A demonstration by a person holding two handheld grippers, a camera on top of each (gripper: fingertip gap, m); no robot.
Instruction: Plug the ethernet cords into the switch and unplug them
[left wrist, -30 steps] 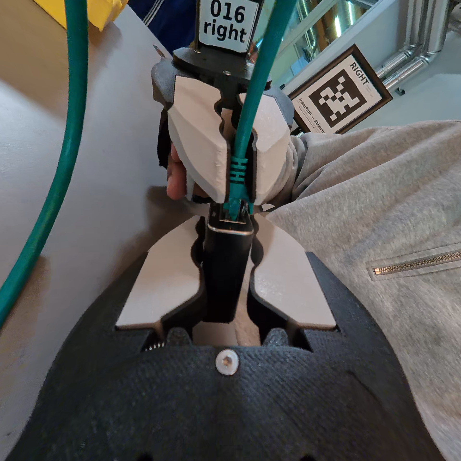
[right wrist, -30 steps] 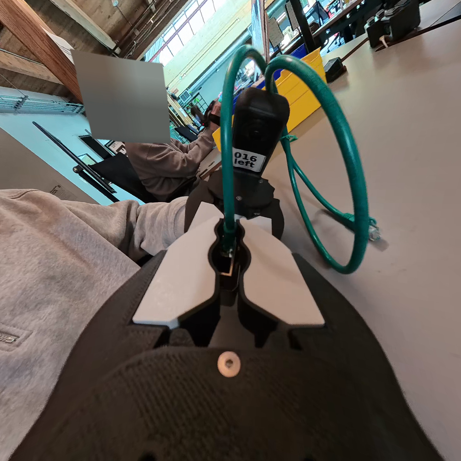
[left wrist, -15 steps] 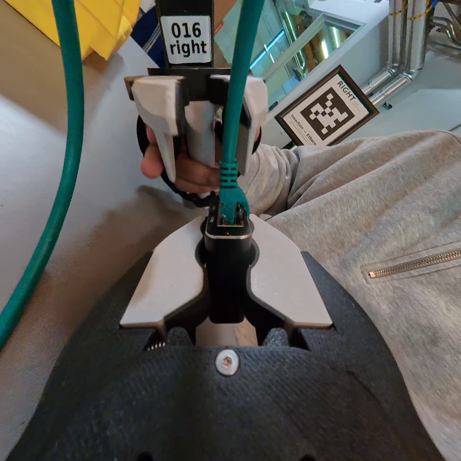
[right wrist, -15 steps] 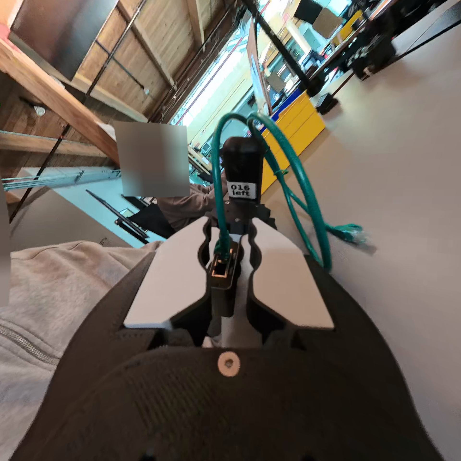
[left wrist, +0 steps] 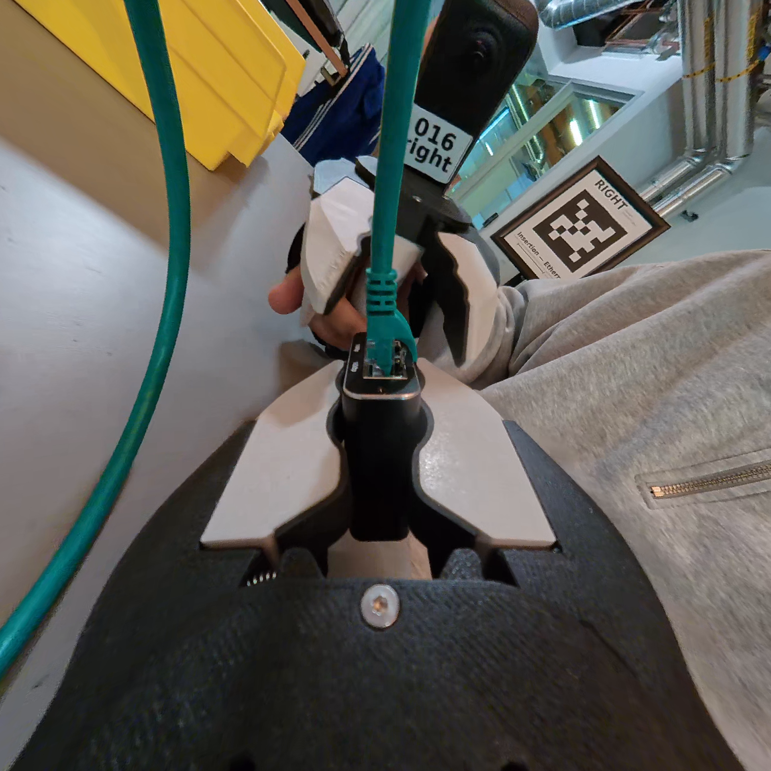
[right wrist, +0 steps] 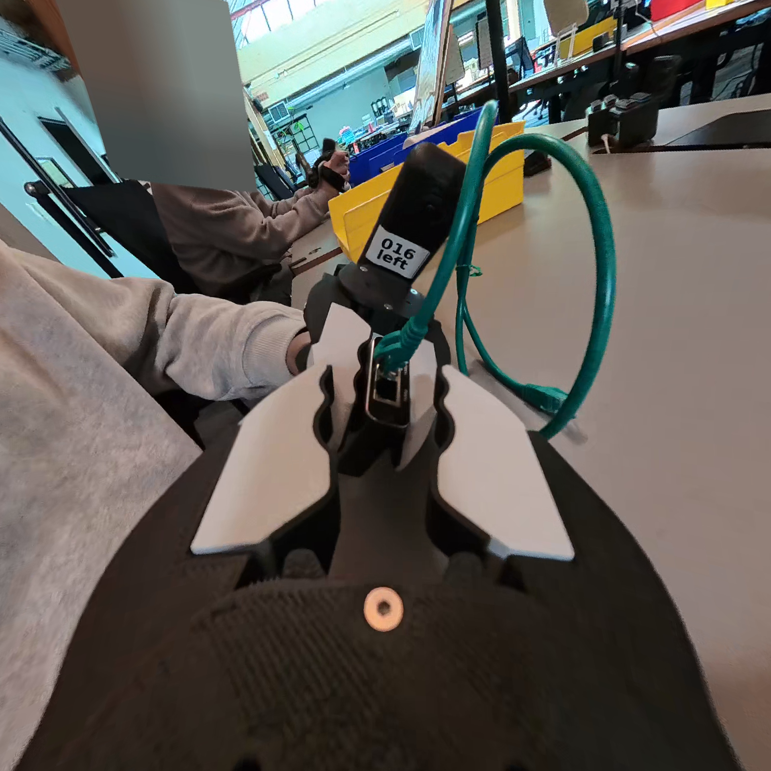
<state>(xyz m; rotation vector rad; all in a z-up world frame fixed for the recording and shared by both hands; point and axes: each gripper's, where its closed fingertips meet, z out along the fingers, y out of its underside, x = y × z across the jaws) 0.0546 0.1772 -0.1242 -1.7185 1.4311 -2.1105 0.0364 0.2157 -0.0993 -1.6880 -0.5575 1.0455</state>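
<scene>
1. The left gripper (left wrist: 379,400) points forward over the worktop (left wrist: 75,333), its jaws closed on a black switch (left wrist: 379,454), which stands out between them with its port end facing away from the camera.
2. A green ethernet cord (left wrist: 392,167) has its plug (left wrist: 384,329) seated in one port of the switch. The cord rises from there, arcs over and loops back down to the worktop.
3. In the right wrist view, the right gripper (right wrist: 384,400) sits just in front of the switch (right wrist: 386,396), jaws spread apart and holding nothing. A second port below the plug (right wrist: 400,342) shows empty.
4. The cord's other plug (right wrist: 542,396) lies on the worktop (right wrist: 667,333) beside the loop.
5. A grey sleeve (right wrist: 225,338) leads to the hand on the left gripper; grey clothing with a zip fills the right side of the left wrist view.
6. Behind are a yellow bin (right wrist: 417,200), a framed marker sign (left wrist: 580,225) and another seated person (right wrist: 217,233).
</scene>
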